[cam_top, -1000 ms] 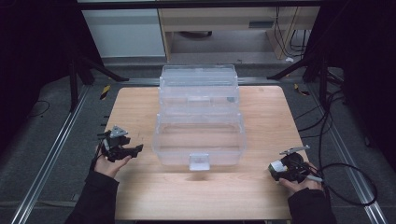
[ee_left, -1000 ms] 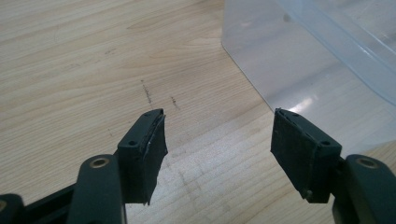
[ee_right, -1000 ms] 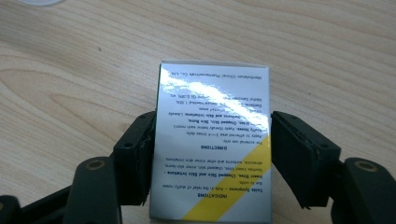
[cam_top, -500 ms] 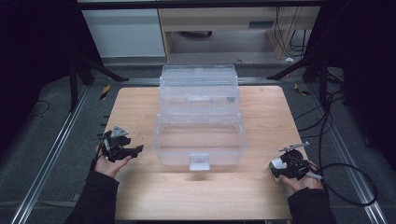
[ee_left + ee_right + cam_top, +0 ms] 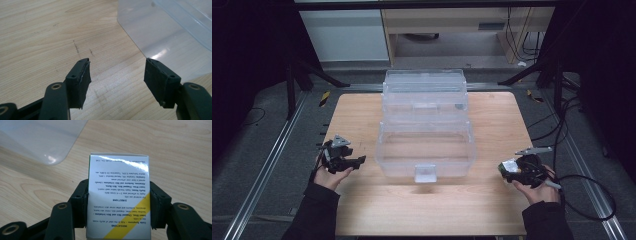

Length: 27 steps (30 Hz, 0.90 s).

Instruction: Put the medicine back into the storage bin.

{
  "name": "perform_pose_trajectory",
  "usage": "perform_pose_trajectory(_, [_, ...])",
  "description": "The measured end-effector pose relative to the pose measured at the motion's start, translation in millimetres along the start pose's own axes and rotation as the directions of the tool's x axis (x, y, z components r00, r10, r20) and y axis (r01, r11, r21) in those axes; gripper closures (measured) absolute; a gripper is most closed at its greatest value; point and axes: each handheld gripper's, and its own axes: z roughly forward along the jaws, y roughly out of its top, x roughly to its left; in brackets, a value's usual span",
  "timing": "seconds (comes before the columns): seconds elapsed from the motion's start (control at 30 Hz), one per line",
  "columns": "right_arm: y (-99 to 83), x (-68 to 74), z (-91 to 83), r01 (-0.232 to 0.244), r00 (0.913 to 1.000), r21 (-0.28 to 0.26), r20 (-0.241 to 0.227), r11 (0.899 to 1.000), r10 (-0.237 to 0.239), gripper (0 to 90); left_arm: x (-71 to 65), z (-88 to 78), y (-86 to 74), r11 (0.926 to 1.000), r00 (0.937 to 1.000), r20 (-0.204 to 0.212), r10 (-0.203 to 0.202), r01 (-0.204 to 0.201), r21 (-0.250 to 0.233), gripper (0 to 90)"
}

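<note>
Box point(image 5: 119, 197), a small white carton printed with directions and a yellow stripe, was gripped between the jaws of the right gripper point(image 5: 119, 205), whose pads were pressed on its two sides. Those jaws had just been closing, and by this moment the box was clamped between them. In the high view it showed at the near right of the surface point(image 5: 362, 115), just off the wood, where a second earlier it had sat lower in the same spot; the pick-up was judged done and the lift begun. A clear, tiered bin point(image 5: 426, 131) stood open at the middle of the surface, well apart from the box, and was taken as the likely place for it. The left gripper point(image 5: 117, 75) was held off the bin's near left corner, its jaws released and wide apart with nothing but wood between them.
</note>
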Motion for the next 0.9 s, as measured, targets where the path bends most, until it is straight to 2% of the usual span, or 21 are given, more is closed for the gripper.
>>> perform_pose_trajectory(0.4, [21.6, 2.9, -14.0, 0.016, 0.9997, -0.073, -0.014, 0.997, -0.017, 45.3, 0.9, 0.8, -0.7, 1.0000, 1.0000, -0.004, -0.002, 0.002, 0.002, 37.1])
perform_pose_trajectory(0.9, [49.1, 10.2, -25.2, 0.035, 0.9982, -0.153, -0.043, 0.988, -0.042, 45.3, 2.2, -0.3, -1.0, 1.0000, 0.9999, -0.009, -0.009, 0.009, -0.002, 37.2])
